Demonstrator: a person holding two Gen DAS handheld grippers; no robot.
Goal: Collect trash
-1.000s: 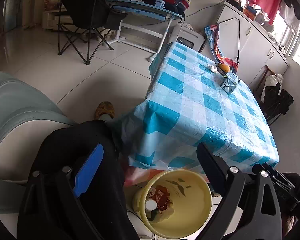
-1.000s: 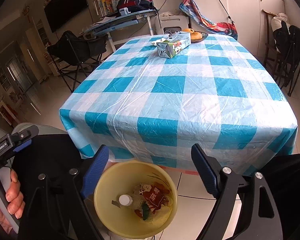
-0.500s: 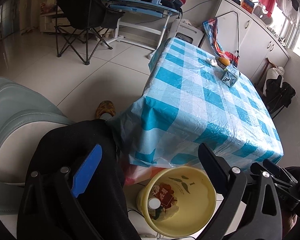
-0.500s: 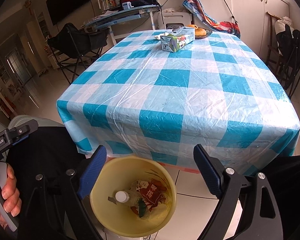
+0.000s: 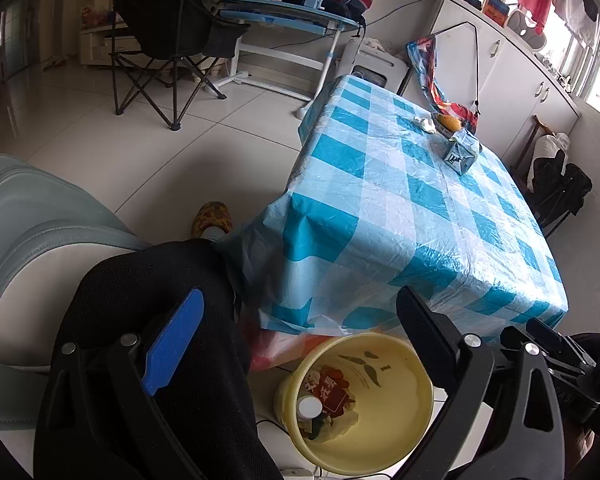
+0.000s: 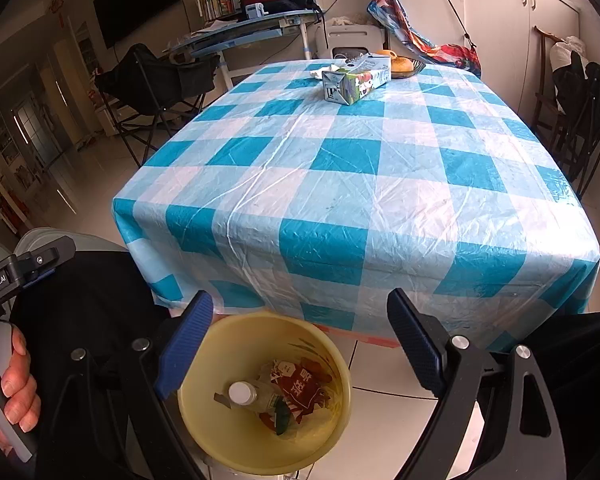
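The left gripper (image 5: 300, 320) and the right gripper (image 6: 300, 332) both have their fingers wide apart and hold nothing. At the bottom centre of both views stands the yellow bin (image 6: 220, 424) with a bottle (image 6: 252, 396) and wrappers (image 6: 300, 388) inside. A milk carton (image 6: 356, 80) lies at the upper centre, on the checked tablecloth (image 6: 340, 184).

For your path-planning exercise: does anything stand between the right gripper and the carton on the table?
Nothing visible does. The right gripper, jaws open and empty, sits over the bin at the table's near edge. Between it and the carton at the far end lies only bare checked cloth.
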